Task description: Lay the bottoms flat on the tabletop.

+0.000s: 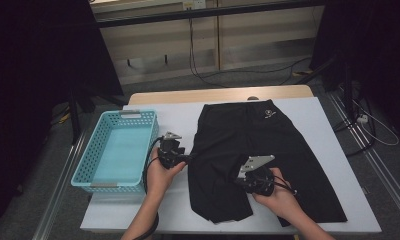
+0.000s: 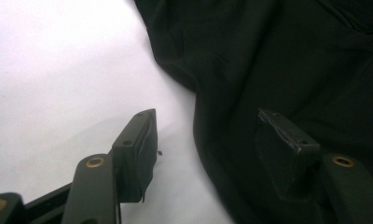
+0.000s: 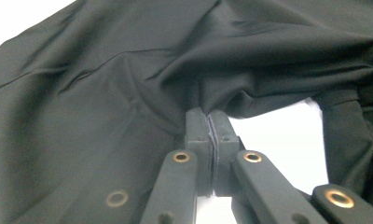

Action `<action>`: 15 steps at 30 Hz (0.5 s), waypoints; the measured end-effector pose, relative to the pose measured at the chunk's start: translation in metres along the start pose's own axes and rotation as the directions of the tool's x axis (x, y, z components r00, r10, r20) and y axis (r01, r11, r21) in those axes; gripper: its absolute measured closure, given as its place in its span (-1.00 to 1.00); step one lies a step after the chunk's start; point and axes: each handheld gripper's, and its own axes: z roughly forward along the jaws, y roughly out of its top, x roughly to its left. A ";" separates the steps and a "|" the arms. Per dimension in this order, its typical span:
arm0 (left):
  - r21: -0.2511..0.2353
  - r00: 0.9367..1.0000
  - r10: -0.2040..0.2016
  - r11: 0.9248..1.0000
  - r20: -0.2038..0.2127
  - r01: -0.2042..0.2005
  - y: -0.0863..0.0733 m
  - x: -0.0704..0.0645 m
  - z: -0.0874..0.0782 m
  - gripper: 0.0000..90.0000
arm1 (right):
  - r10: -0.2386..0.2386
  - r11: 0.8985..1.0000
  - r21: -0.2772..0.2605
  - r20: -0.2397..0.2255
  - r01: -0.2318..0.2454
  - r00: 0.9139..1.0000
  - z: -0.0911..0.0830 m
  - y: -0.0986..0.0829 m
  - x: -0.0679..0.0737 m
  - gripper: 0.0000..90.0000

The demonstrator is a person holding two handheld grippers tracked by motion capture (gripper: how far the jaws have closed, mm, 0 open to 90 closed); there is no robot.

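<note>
On the white table (image 1: pixel 308 115), the right gripper (image 3: pixel 208 122) pinches the black fabric shorts (image 1: pixel 258 150) while the left gripper (image 2: pixel 205 140) gapes beside their left edge.

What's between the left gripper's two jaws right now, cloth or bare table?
Both. In the left gripper view the open left gripper straddles the black shorts' edge, with bare white table beside one jaw.

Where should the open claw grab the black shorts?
Probably on the side edge of the black shorts, coming in from the bare white table. The left claw already straddles that edge, one jaw over the table and one over the cloth, so closing should pinch the hem.
</note>
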 end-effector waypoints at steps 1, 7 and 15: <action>0.000 1.000 0.002 1.000 0.001 -0.002 0.000 0.000 0.000 -0.11 | 0.005 1.000 0.001 0.006 -0.005 1.000 -0.002 0.000 0.000 0.99; 0.002 1.000 0.021 1.000 0.002 -0.021 0.000 -0.002 0.002 -0.11 | 0.051 0.998 -0.027 0.090 -0.049 0.995 -0.015 -0.009 -0.021 0.98; 0.021 1.000 0.024 1.000 -0.004 -0.024 -0.003 -0.002 0.006 0.01 | 0.034 0.999 -0.016 0.128 -0.033 0.991 -0.011 -0.010 -0.022 0.82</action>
